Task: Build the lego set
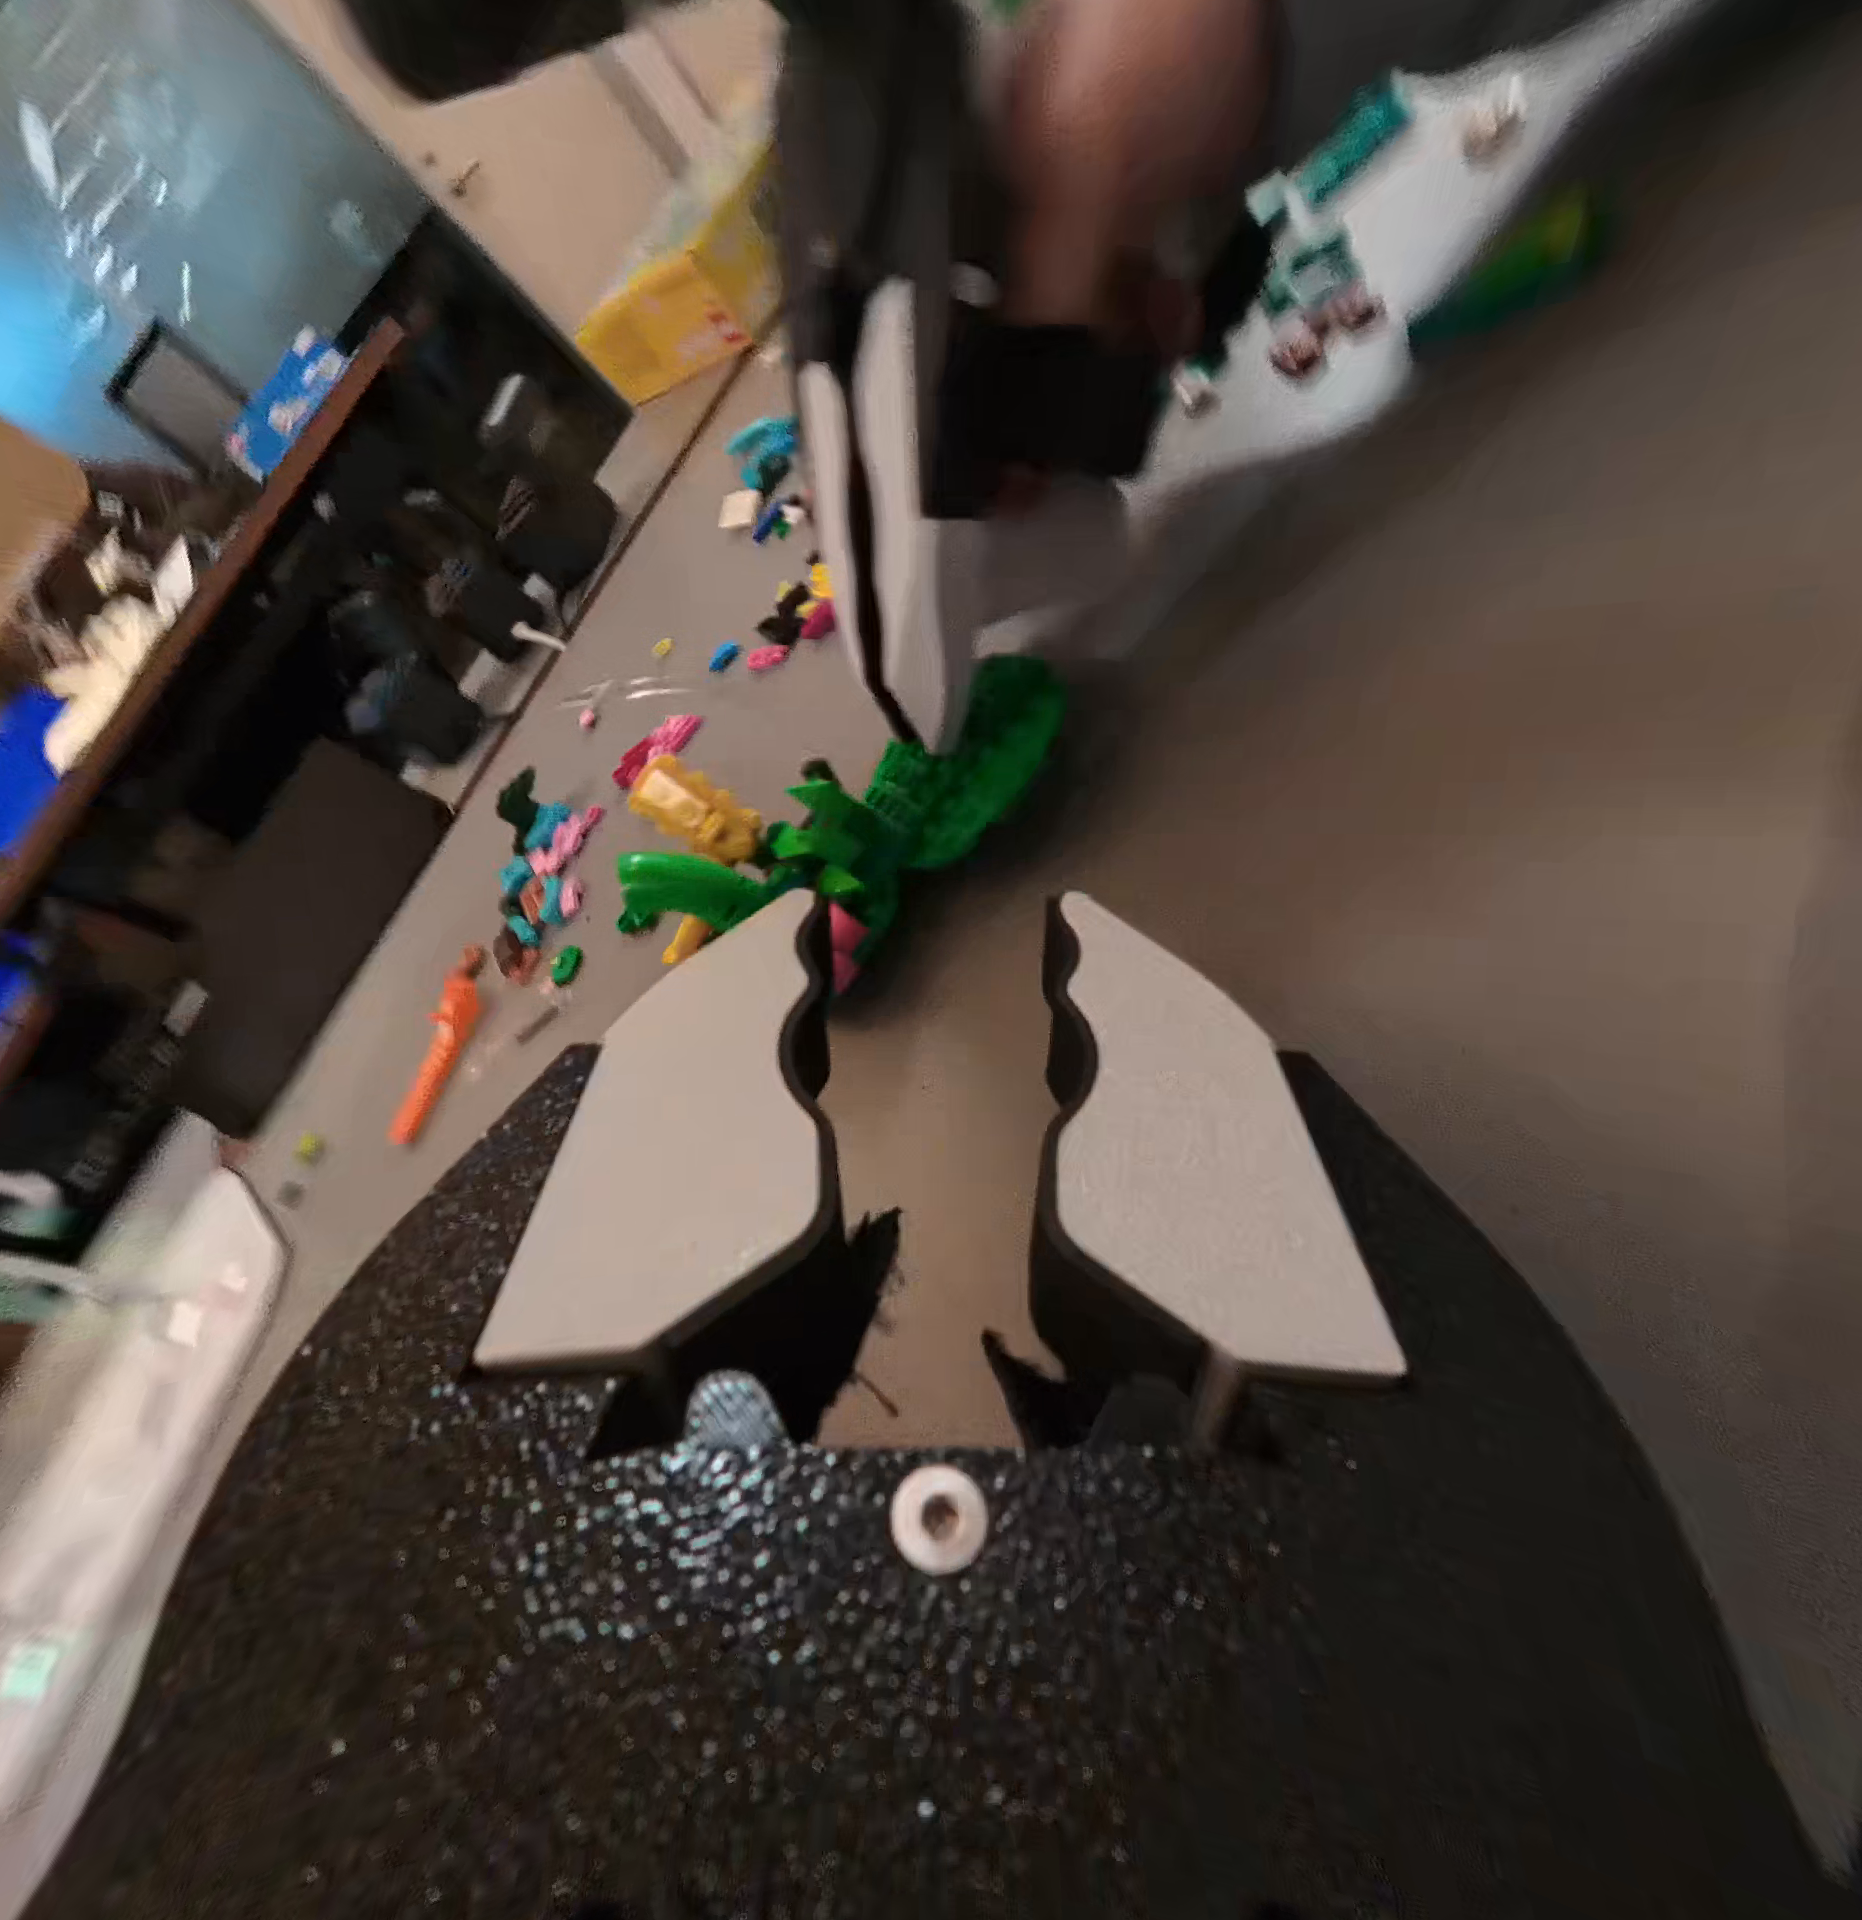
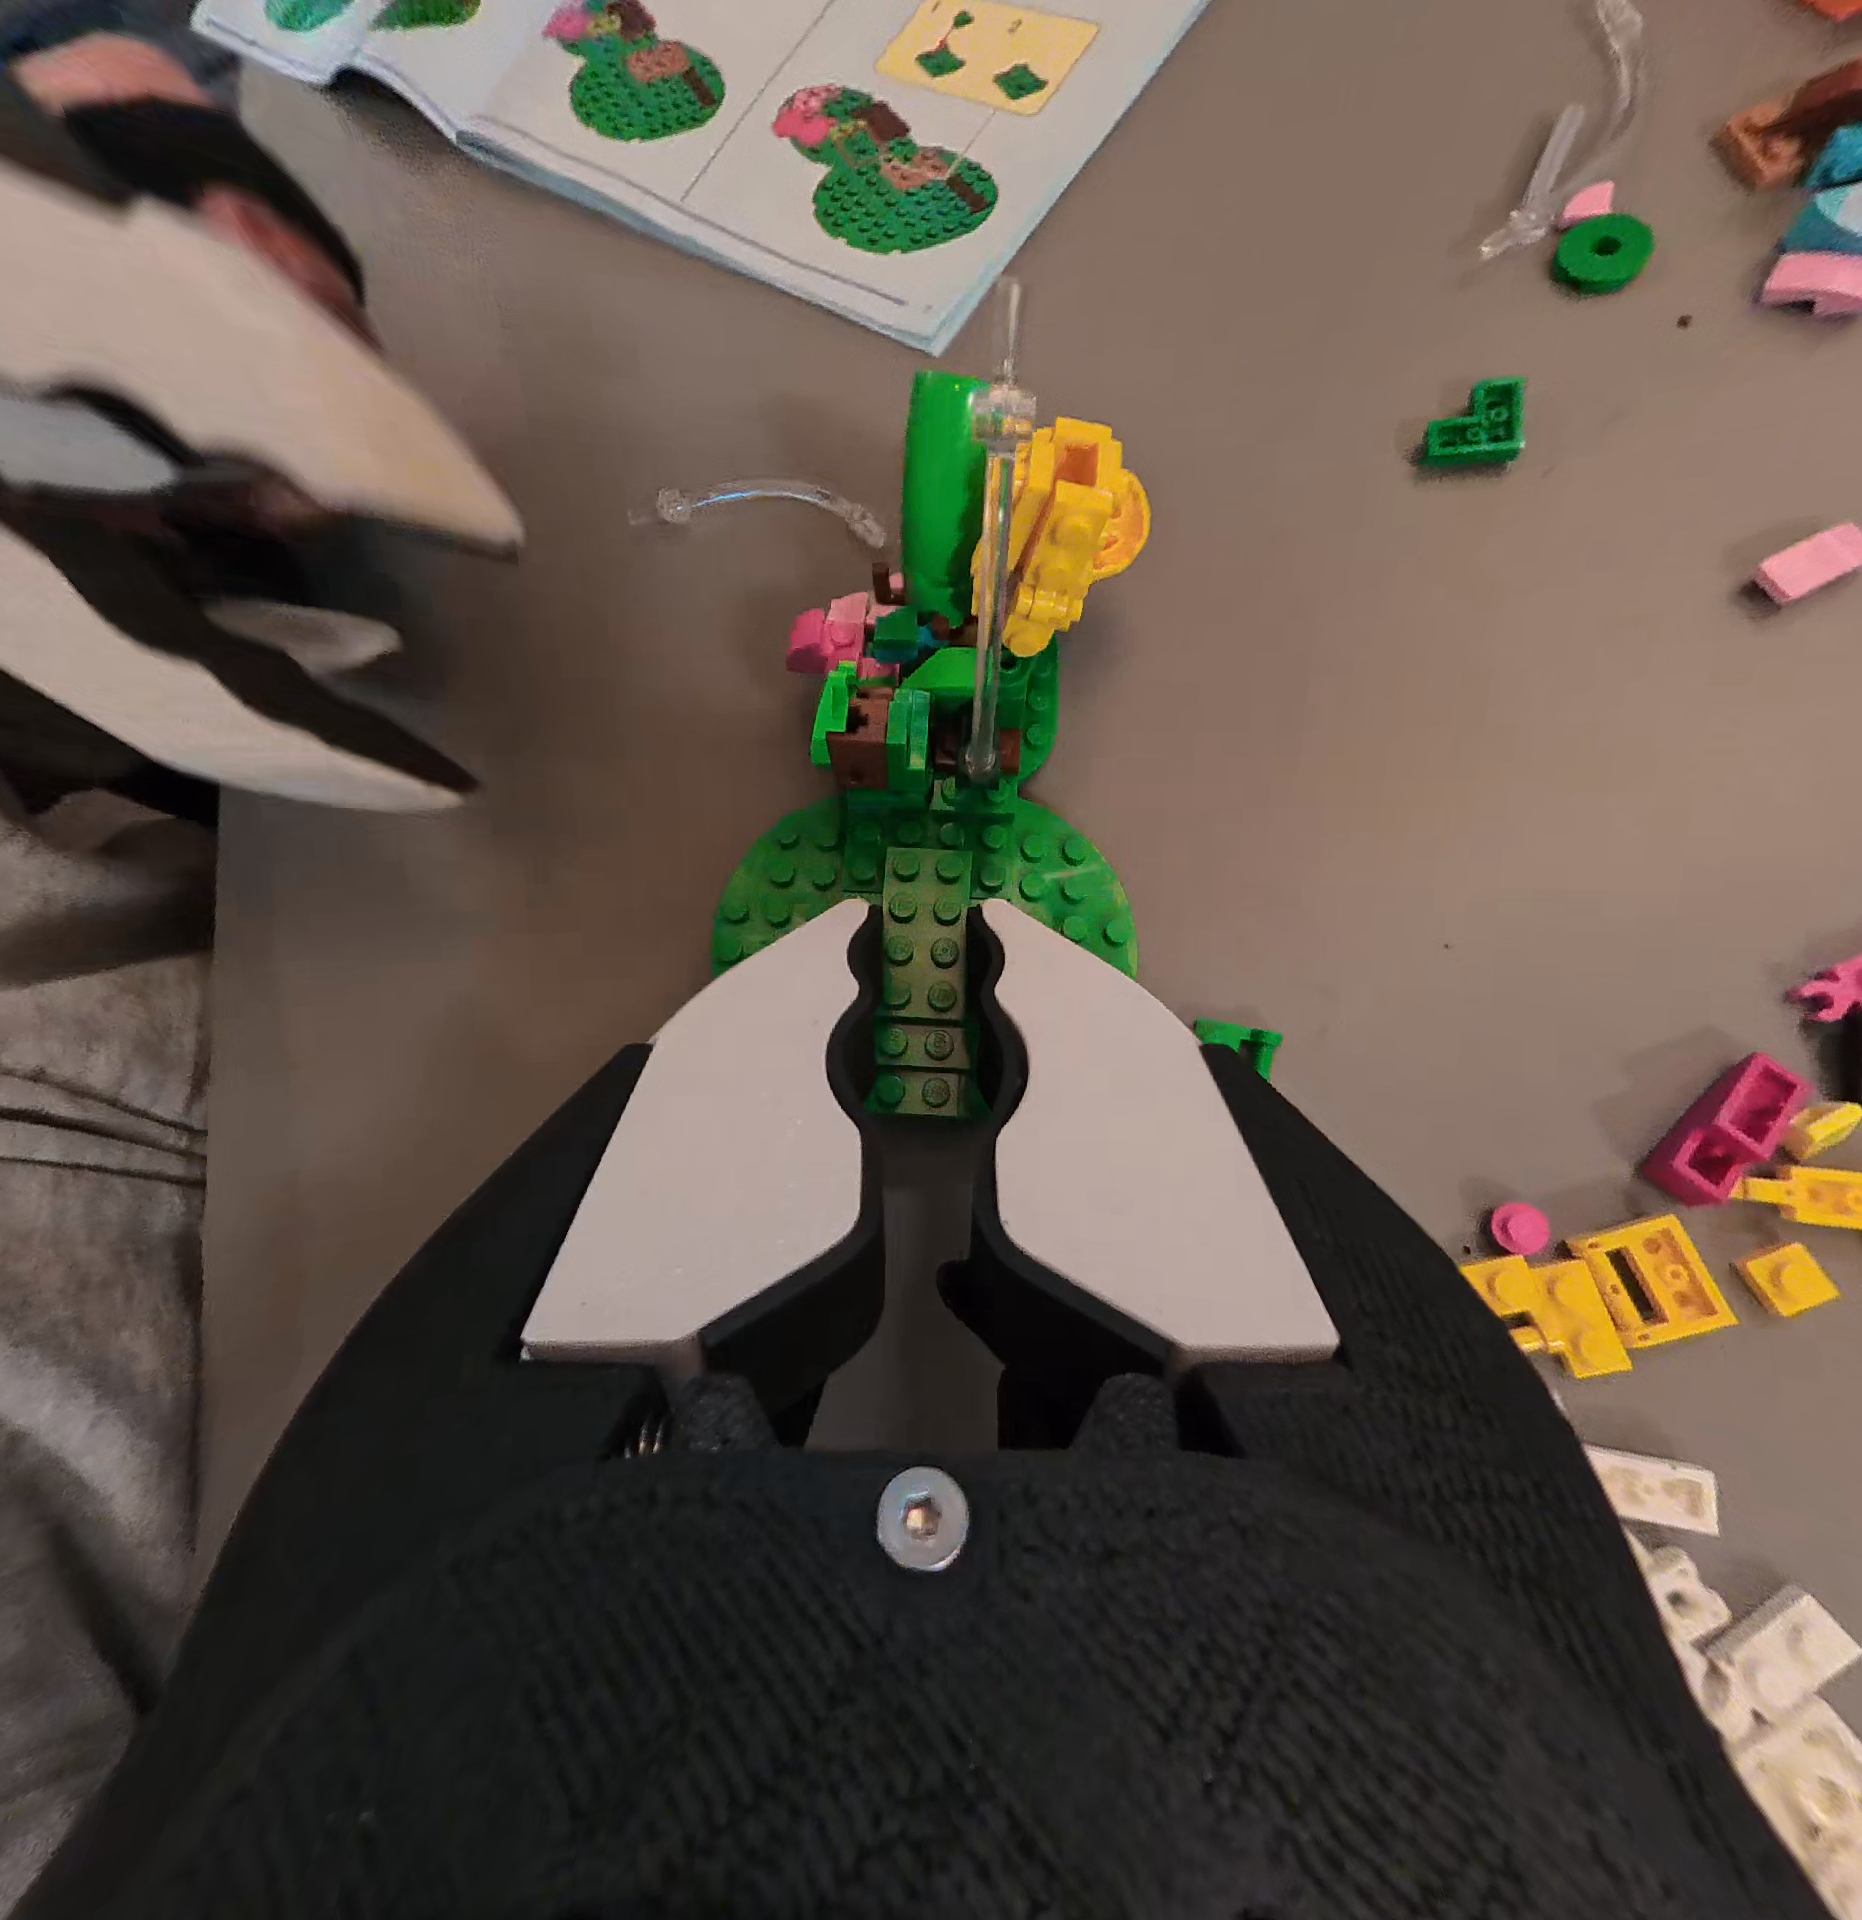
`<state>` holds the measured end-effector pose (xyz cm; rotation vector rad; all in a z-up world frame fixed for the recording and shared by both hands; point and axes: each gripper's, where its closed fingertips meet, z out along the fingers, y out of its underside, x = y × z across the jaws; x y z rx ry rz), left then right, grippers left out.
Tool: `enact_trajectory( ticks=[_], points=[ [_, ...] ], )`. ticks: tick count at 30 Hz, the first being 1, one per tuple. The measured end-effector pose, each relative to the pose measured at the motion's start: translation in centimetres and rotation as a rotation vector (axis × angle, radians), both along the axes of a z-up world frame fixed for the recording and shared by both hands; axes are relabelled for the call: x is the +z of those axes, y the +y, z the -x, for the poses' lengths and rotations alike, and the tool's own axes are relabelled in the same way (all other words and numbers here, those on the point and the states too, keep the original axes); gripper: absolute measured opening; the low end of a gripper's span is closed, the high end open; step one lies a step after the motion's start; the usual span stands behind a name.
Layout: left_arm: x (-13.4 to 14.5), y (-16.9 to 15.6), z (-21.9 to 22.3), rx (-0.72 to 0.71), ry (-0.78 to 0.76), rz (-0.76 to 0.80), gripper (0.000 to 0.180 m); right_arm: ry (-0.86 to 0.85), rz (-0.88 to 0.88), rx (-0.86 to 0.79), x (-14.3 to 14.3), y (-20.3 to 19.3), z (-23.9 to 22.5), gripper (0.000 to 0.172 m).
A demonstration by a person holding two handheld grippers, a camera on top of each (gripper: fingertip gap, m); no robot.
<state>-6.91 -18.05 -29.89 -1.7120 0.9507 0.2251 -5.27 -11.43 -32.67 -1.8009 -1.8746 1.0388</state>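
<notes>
Right gripper (image 2: 927,935) clamps the green brick model (image 2: 927,862); booklet (image 2: 719,135) print unreadable.

black textured gripper (image 2: 927,997) bodies, grey scalloped jaws, silver screw (image 2: 921,1522).

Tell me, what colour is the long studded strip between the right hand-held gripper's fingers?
Green strip, clearest in the right wrist view.

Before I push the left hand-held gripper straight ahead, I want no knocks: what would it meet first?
Probably the green brick model, whose pink piece lies just beyond its open left finger; depth is unclear.
</notes>
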Motion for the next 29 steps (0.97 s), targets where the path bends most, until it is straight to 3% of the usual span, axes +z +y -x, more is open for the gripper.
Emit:
enact_trajectory(
  ticks=[1, 4, 11, 17, 19, 20, 25, 29],
  points=[
    [-0.7, 0.2, -0.4, -0.029, 0.1, -0.006, 0.036, -0.002, 0.008, -0.01, 0.0, 0.1, 0.0, 0.013],
    [-2.0, 1.2, -1.2, -0.08, 0.284, -0.026, 0.031, 0.001, 0.049, -0.03, 0.1, 0.2, 0.1, 0.013],
    [-2.7, 3.9, -2.0, -0.116, 0.426, -0.071, 0.036, 0.007, 0.118, -0.057, 0.3, 0.2, 0.5, 0.013],
    [-2.9, 5.4, -1.7, -0.096, 0.56, -0.132, 0.026, 0.004, 0.166, -0.058, 0.3, 0.0, 0.7, 0.013],
    [-2.9, 5.7, -1.8, -0.091, 0.585, -0.139, 0.024, 0.004, 0.188, -0.059, 0.4, 0.0, 0.6, 0.012],
    [-3.0, 5.8, -1.8, -0.092, 0.588, -0.136, 0.023, 0.01, 0.2, -0.06, 0.4, 0.0, 0.6, 0.0],
    [-3.2, 6.2, -1.8, -0.082, 0.58, -0.138, 0.015, 0.042, 0.242, -0.056, 1.1, 0.0, 0.6, 0.0],
    [-3.0, 6.3, -1.7, -0.056, 0.603, -0.182, 0.011, 0.078, 0.083, -0.006, 1.7, 0.7, -0.4, 0.016]
  ],
)
